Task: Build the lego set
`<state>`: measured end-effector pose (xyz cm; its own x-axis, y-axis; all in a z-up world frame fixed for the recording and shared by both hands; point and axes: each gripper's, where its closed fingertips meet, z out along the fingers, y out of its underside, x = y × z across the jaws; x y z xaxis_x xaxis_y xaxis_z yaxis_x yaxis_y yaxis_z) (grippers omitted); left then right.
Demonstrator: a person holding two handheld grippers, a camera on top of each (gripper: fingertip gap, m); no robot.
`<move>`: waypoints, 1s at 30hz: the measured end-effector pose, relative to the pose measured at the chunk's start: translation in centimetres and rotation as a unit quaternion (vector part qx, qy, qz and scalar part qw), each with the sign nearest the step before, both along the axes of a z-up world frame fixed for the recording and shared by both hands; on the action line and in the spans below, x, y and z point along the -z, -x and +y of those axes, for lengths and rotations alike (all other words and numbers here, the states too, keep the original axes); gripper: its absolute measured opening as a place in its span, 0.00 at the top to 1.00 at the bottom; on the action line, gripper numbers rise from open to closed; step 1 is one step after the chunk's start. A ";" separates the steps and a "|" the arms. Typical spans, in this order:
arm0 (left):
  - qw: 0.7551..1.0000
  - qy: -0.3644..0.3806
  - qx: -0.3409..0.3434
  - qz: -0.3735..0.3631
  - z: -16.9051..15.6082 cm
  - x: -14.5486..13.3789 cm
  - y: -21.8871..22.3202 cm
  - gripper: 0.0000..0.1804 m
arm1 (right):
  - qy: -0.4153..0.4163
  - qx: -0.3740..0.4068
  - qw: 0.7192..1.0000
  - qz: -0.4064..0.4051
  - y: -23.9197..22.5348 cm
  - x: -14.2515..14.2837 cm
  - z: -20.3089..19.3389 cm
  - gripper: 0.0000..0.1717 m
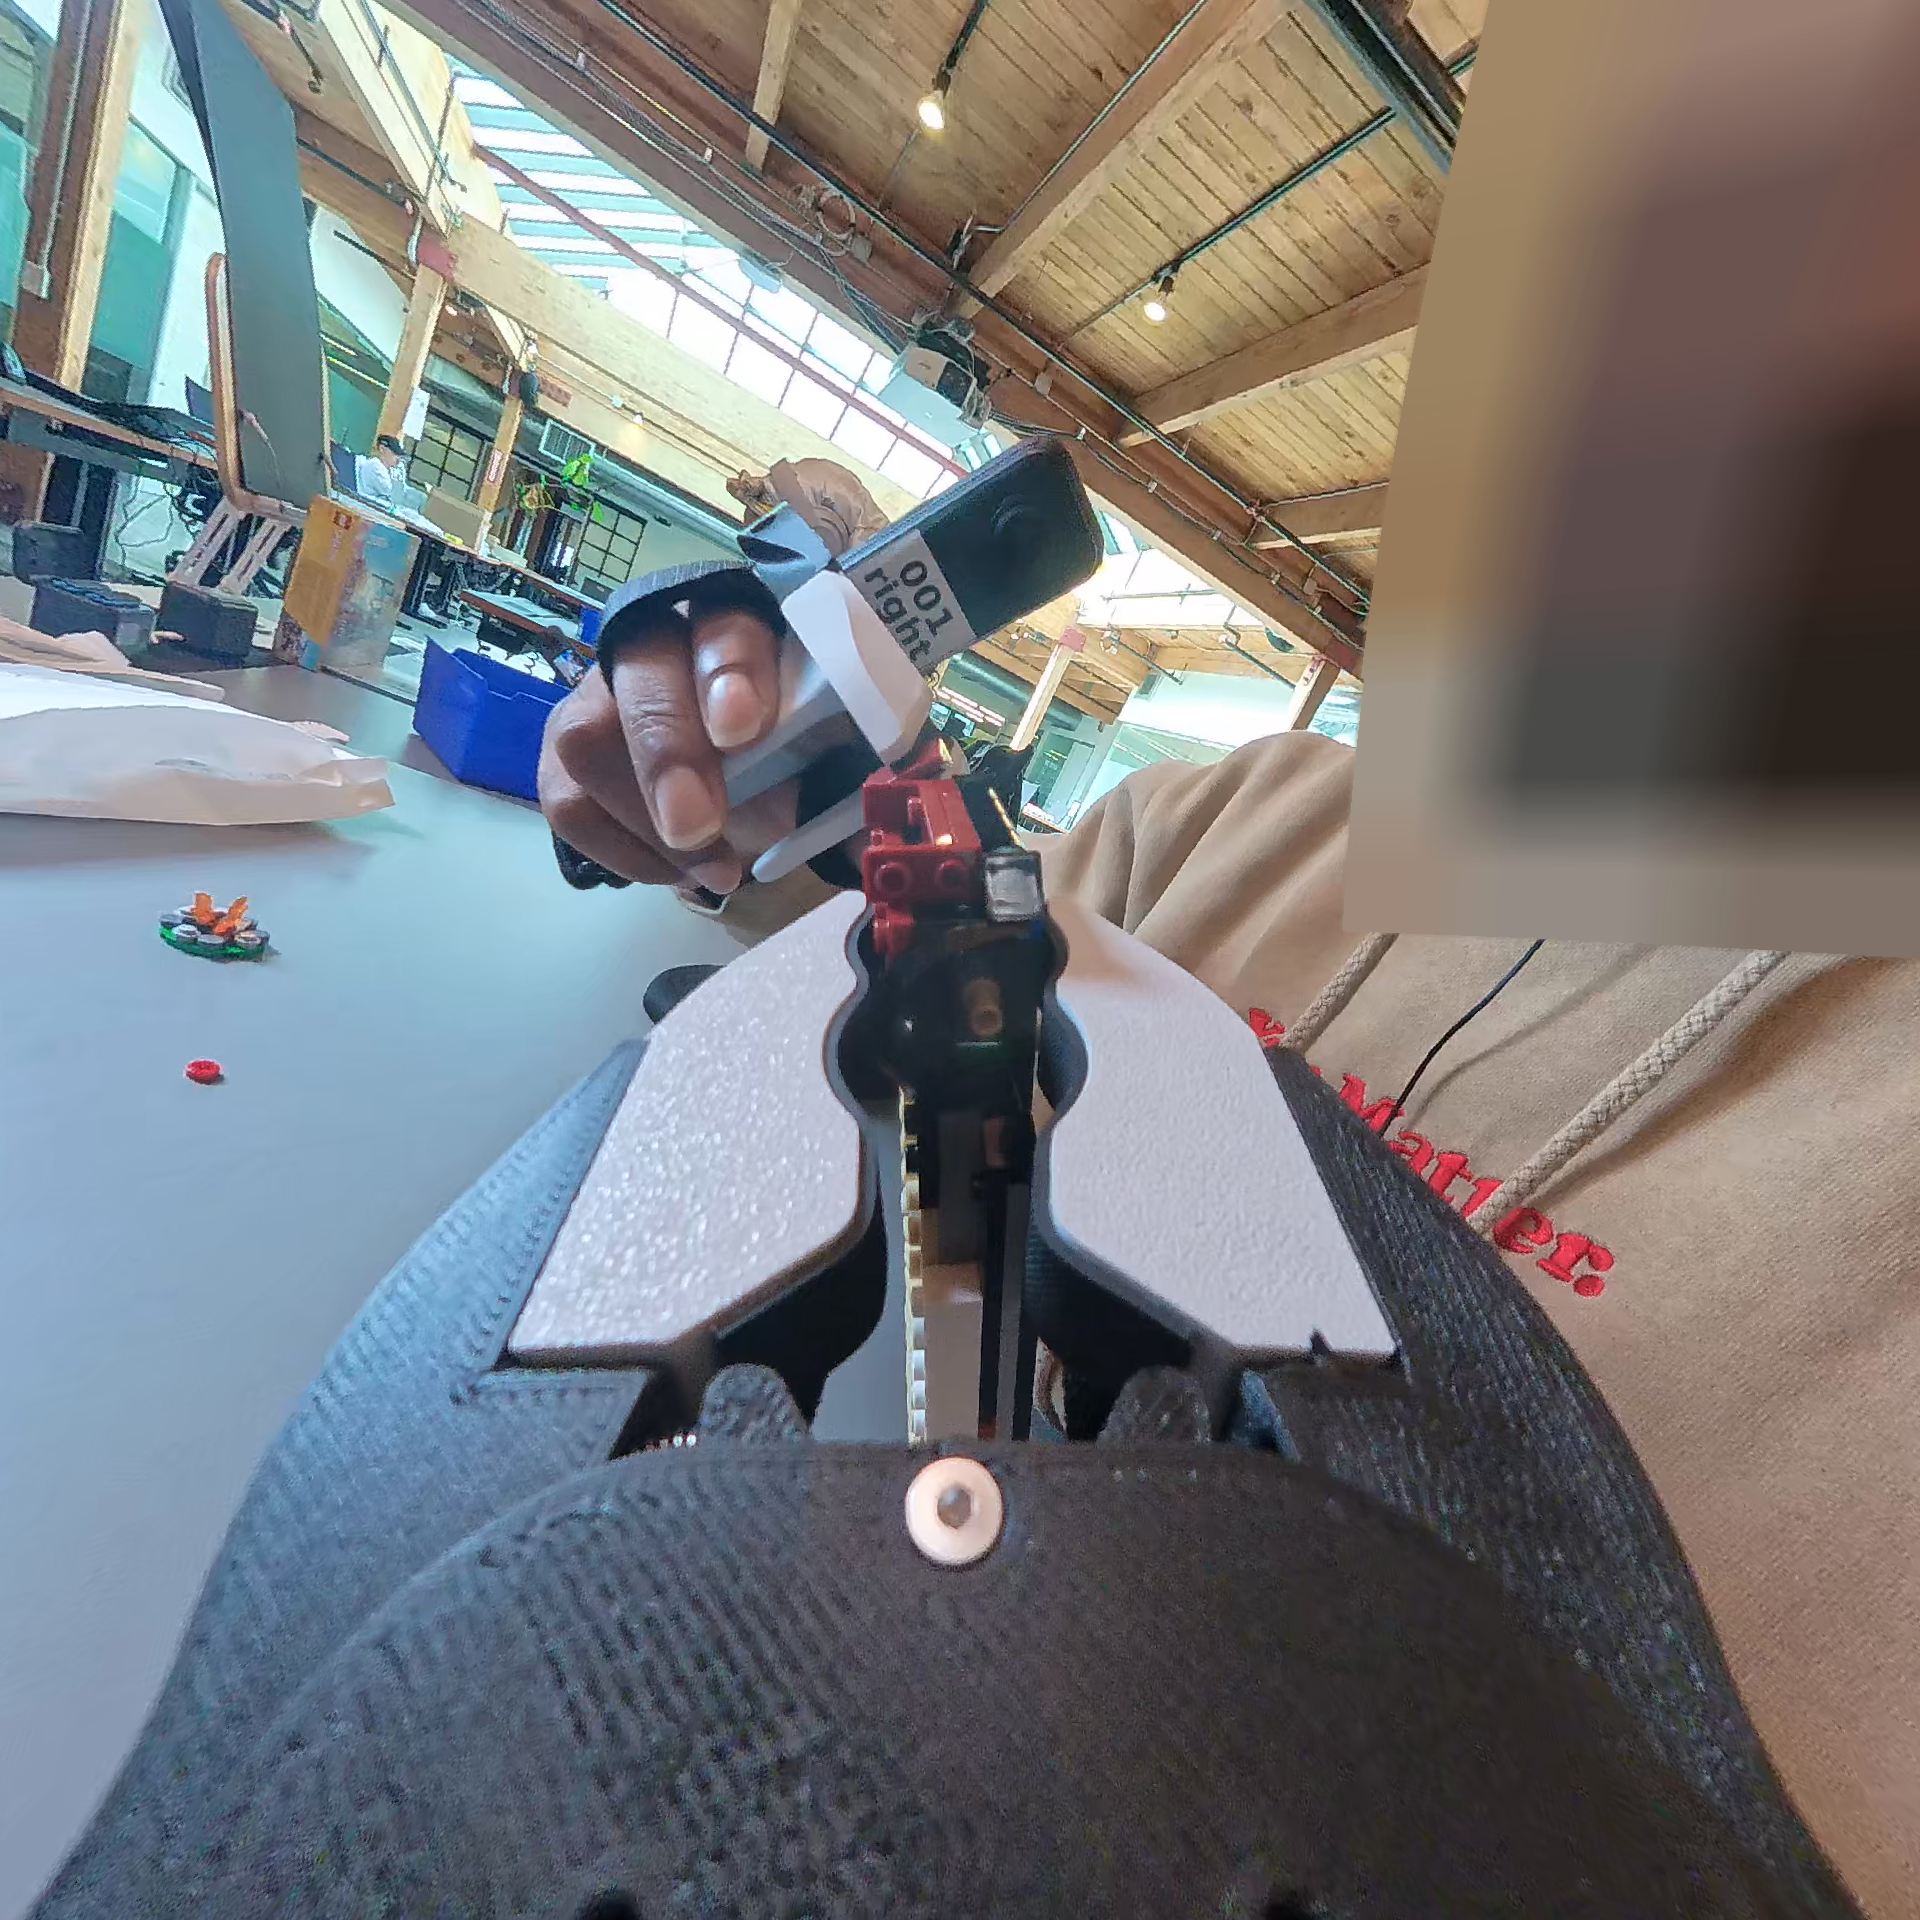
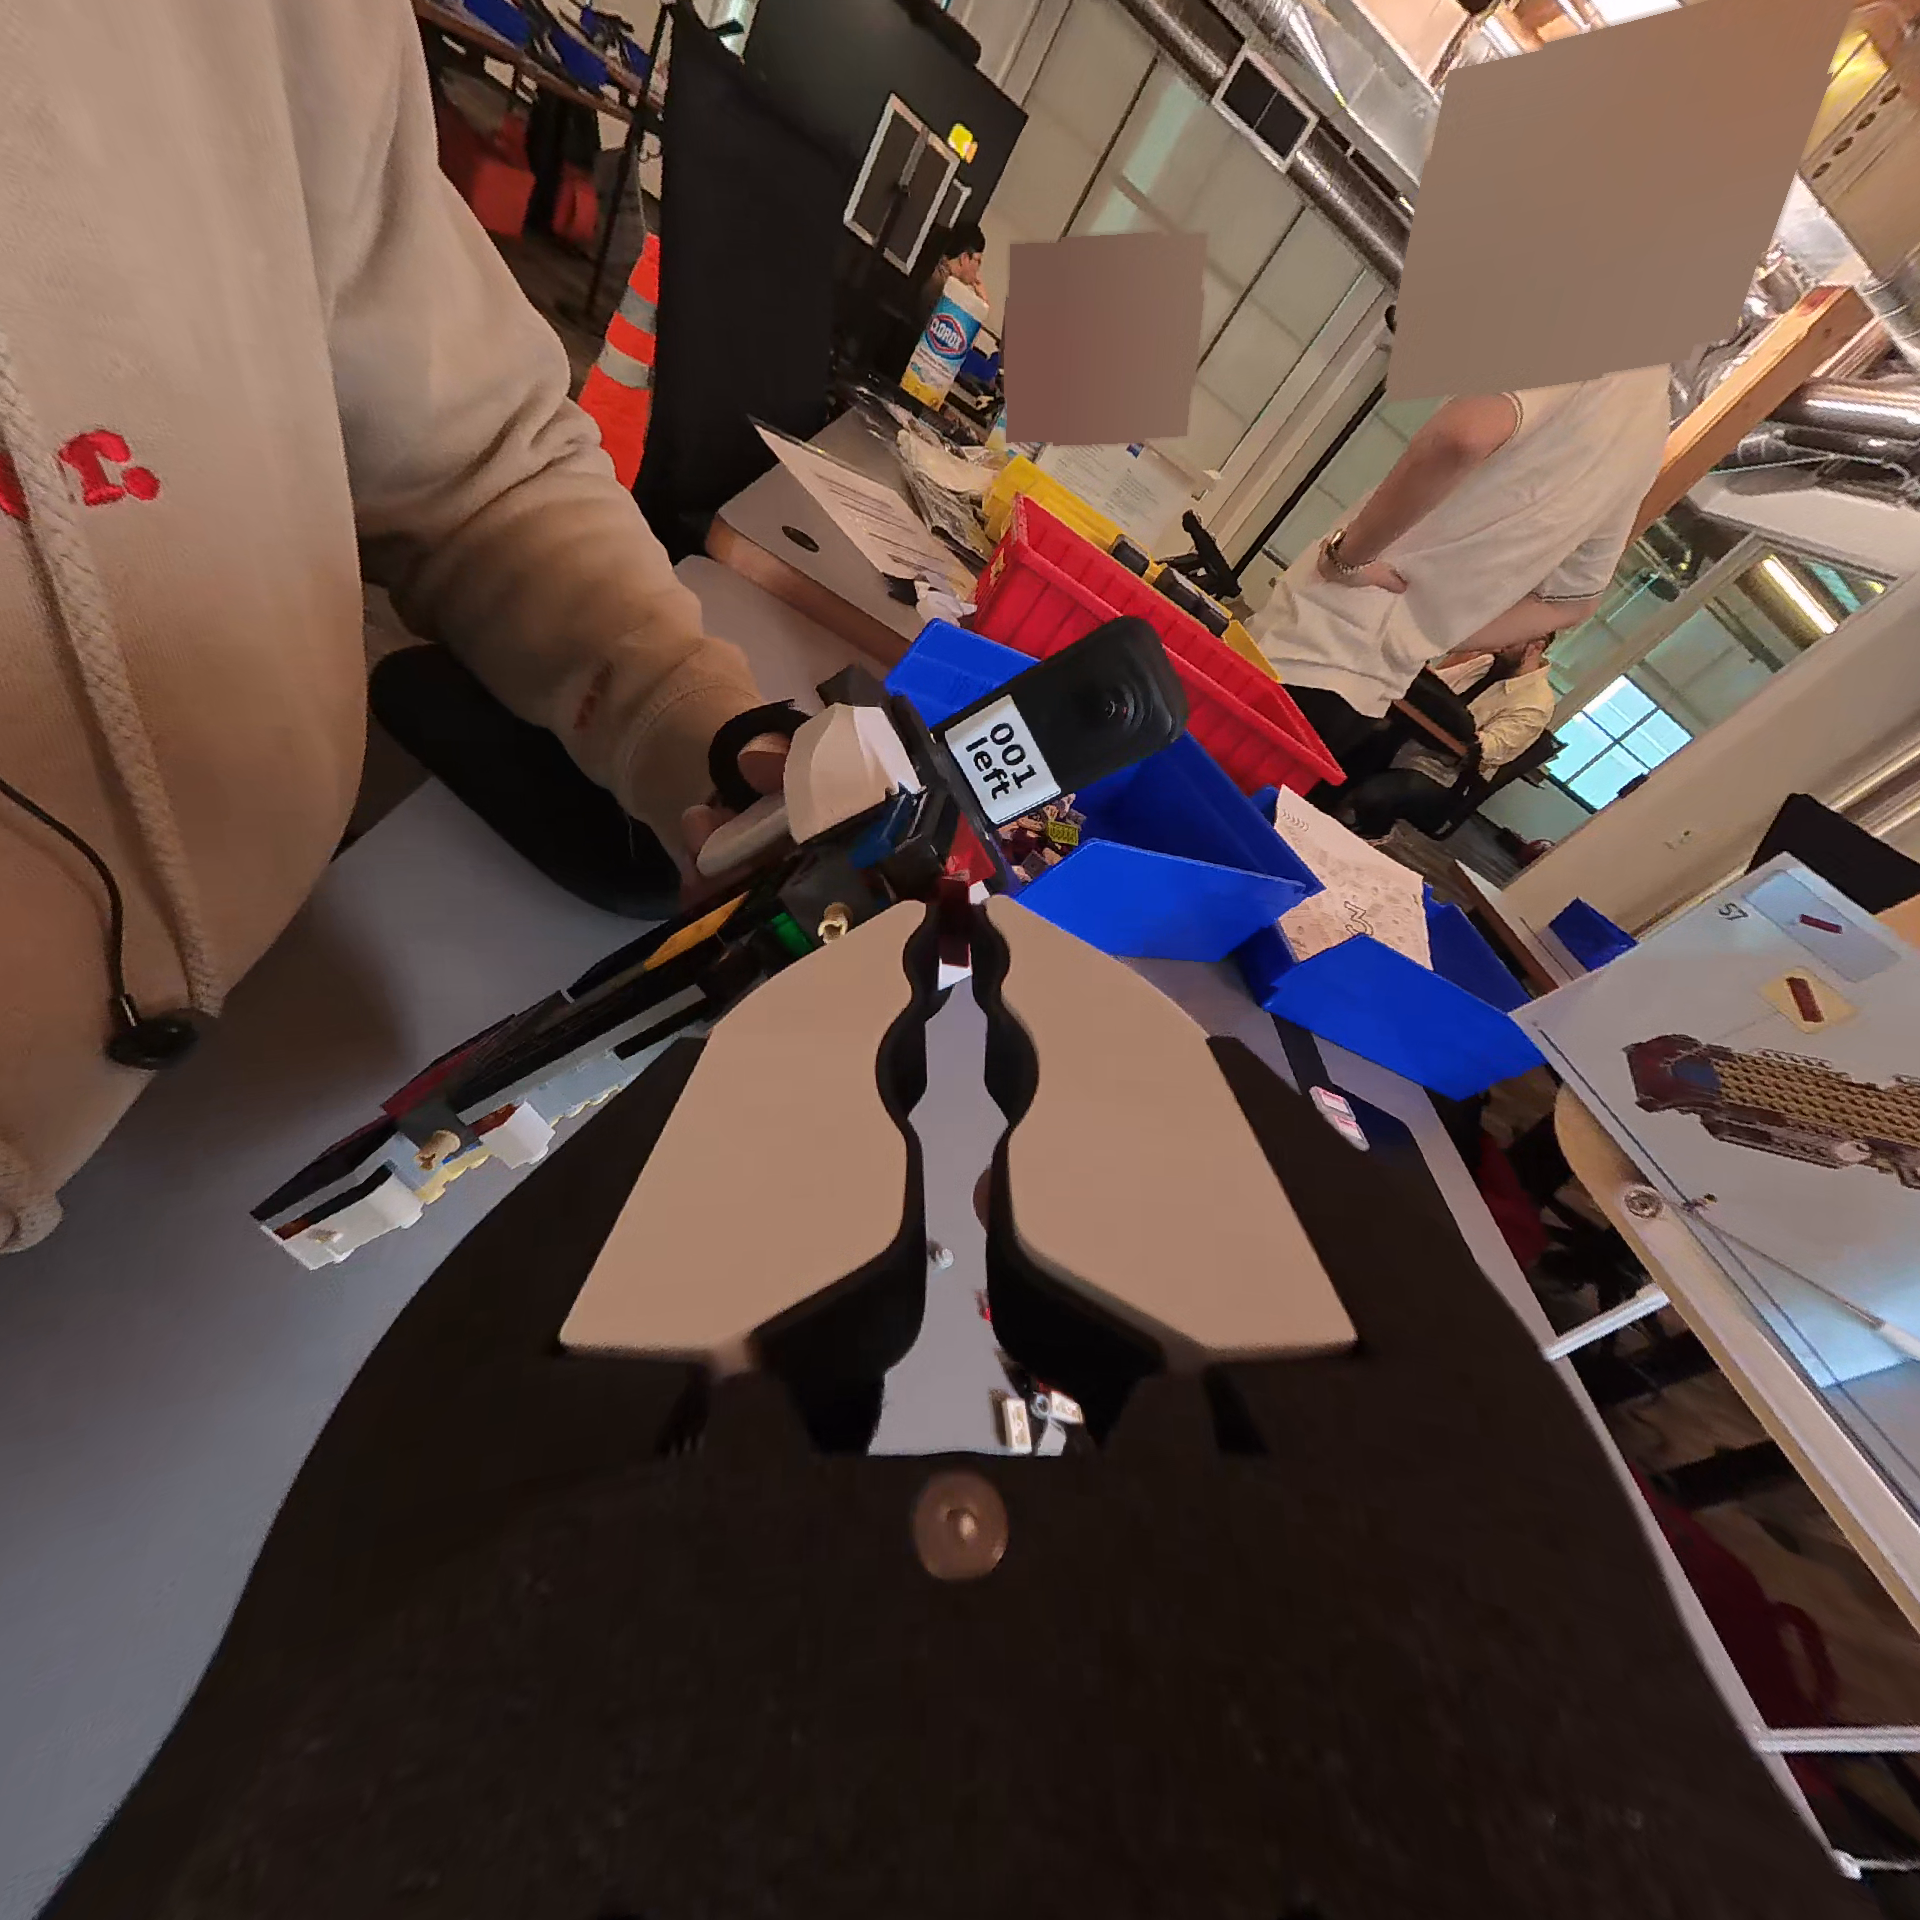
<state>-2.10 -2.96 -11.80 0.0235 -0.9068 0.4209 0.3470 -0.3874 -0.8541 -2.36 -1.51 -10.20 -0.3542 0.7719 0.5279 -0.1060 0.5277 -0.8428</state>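
Brick model, a long black, grey and white toy build with a dark red block at its near end [image 1: 920, 852], is lifted off the grey tabletop [image 1: 312, 1195] and held between the two hand-held grippers in front of a person in a beige hooded sweatshirt [image 1: 1558, 1403]. It looks only partly built: the open instruction booklet [image 2: 1766, 1039] at the right pictures a larger brown and red hull, the blue plastic bins [image 2: 1195, 852] beyond are stocked with loose pieces, and a small green and orange round sub-build [image 1: 213, 930] and a tiny red ring [image 1: 204, 1070] lie apart on the table to the left. How many steps remain I cannot tell.

The left gripper [image 1: 951, 997] has its white pads [image 1: 727, 1143] part-way apart and closed against the sides of the model, which runs lengthwise down the gap between them, so the build is clamped along its body with the red block standing out past the tips. The right gripper [image 2: 954, 940] comes in from the far side with its pads nearly together, nipping a small dark red and white piece [image 2: 951, 951] at their very tips, right beside the model's red end. Whether that piece is already seated on the model is hidden by the fingers.
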 end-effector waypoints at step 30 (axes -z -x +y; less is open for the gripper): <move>0.991 0.009 -0.128 -0.033 2.8 0.0 2.1 0.85 | -0.010 0.193 0.861 -0.471 -6.5 17.7 10.8 0.97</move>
